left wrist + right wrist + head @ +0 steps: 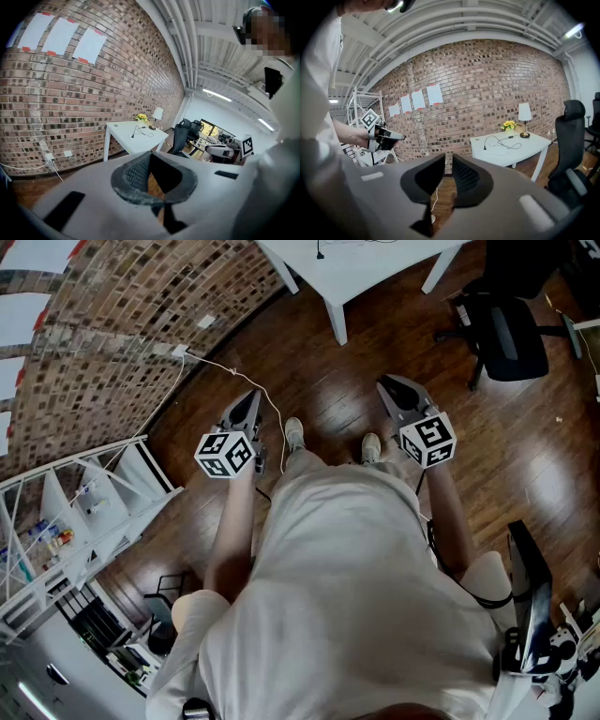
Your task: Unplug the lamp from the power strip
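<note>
The lamp [524, 115], white shade on a brass stem, stands on the far end of a white table [520, 151] by the brick wall; the left gripper view shows the lamp [158, 114] too, small and distant. A black cord [502, 142] loops across the tabletop; I cannot make out the power strip. Both grippers are held in the air in front of the person, well away from the table. My left gripper [251, 397] [151, 161] is shut with nothing in it. My right gripper [389, 385] [448, 160] has a narrow gap between its jaws, nothing in it.
A thin white cable [246, 379] runs over the wooden floor to a wall outlet [180, 352]. A black office chair [506, 329] stands at the back right. A white metal shelf [89, 512] stands at the left. Yellow flowers [508, 125] sit next to the lamp.
</note>
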Available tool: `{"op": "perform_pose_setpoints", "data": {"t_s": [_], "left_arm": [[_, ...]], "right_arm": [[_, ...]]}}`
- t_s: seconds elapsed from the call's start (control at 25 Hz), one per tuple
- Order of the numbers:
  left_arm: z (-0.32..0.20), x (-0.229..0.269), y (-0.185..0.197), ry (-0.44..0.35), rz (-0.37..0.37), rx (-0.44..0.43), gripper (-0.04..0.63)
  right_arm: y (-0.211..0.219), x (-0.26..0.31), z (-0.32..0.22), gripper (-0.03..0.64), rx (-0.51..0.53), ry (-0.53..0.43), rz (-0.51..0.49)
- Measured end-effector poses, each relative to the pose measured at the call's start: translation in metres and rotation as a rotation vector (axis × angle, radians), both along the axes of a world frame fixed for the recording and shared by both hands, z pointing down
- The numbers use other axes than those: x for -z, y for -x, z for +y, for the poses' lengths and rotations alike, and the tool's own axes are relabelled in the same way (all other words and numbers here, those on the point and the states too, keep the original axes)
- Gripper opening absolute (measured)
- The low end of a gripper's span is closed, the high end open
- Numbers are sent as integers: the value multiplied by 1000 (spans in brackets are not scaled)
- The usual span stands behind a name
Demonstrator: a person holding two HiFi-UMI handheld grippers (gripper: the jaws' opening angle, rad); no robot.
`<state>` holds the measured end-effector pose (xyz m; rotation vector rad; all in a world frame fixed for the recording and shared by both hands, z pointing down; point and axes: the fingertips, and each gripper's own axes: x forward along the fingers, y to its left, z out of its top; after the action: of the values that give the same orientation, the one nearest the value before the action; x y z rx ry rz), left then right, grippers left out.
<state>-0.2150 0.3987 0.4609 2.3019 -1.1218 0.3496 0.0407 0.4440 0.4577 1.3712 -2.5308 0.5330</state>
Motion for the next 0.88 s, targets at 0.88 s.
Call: {"op": "perform_pose_setpoints", "data": {"t_s": [0.88], "left_arm": [[-129,-14,106,-36,68,-458,2]], "right_arm": [[161,10,-88,31,-392,-6,80]]}}
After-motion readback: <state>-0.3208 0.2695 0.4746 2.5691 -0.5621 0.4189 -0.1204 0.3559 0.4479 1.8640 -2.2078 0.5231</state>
